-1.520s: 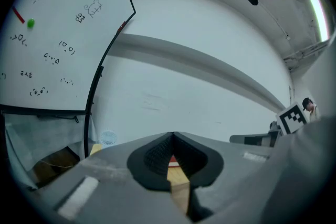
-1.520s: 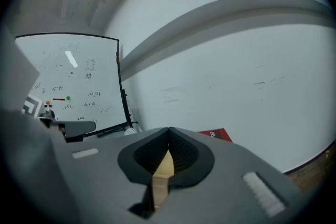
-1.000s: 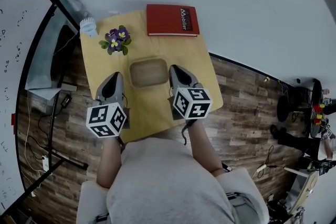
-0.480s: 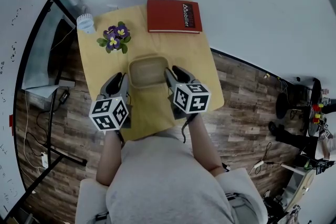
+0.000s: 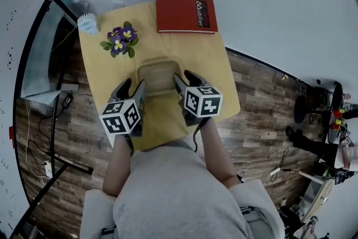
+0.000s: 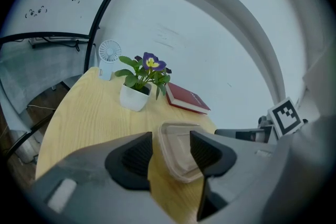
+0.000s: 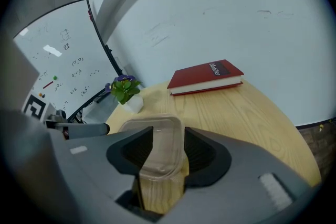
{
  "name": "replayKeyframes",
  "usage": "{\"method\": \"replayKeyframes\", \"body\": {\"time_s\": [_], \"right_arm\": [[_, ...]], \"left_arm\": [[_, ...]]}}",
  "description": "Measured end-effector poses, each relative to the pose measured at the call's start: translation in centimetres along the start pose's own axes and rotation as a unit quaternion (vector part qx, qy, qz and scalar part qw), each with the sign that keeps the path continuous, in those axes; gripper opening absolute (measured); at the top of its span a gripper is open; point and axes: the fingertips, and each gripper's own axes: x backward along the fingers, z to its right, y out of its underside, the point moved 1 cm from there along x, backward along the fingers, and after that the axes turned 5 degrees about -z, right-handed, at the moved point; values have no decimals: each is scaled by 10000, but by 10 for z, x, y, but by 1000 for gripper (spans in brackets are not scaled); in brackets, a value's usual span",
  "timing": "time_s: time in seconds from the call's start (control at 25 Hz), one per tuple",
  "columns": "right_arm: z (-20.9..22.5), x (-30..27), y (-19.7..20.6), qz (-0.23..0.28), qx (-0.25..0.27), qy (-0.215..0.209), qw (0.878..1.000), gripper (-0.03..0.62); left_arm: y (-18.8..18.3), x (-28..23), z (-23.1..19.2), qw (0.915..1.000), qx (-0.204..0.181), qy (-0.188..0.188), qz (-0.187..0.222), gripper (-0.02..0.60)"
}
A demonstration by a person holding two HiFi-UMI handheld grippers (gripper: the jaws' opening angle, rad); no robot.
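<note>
Both grippers down at the near end of the container [image 5: 158, 76], a shallow clear plastic tub sitting on the wooden table [image 5: 208, 61].

Left gripper [image 5: 131, 89]: jaws standing well apart. In the left gripper view the container's near left corner [image 6: 176, 139] lies in the gap, closer to the right-hand jaw, which covers part of its rim. Can't tell whether either pad touches the plastic.

Right gripper [image 5: 185, 79]: jaws likewise apart. In the right gripper view the container [image 7: 160, 149] nearly fills the gap, rim close to both pads. Contact uncertain here too; nothing clamped.

Hidden or unclear:
- My marker cubes and forearms cover the near table edge in the head view.
- Container's near rim is cut off behind the jaw bodies in both gripper views.
- Plastic is see-through; can't make out anything inside.

Writing:
- Red book [image 5: 185, 14] at the far table edge, well apart from the container. White cover print looks like "Mobilier", not sure of every letter.
- Whiteboard [image 7: 58, 63] off to the left has small scribbles, unreadable.

Also there: potted plant [image 5: 120, 42] with purple flowers, small white fan [image 5: 88, 23] just beyond it.
</note>
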Motion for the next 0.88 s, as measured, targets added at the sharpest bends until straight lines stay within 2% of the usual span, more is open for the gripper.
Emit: {"method": "replayKeyframes", "body": {"time_s": [0.16,0.48,0.88], "right_arm": [[4,-7,3,-90,-49,40,9999,204],[6,-18,7,-270,-47,3,9996,206],[4,-25,10,-329,-38,1,9995,207]], "left_arm": [[5,-9,-4,9998,98,3,-144,250],[12,-21,-6,9992,235,30,-323,253],[15,-28,9,9991,148,195,-348,253]]}}
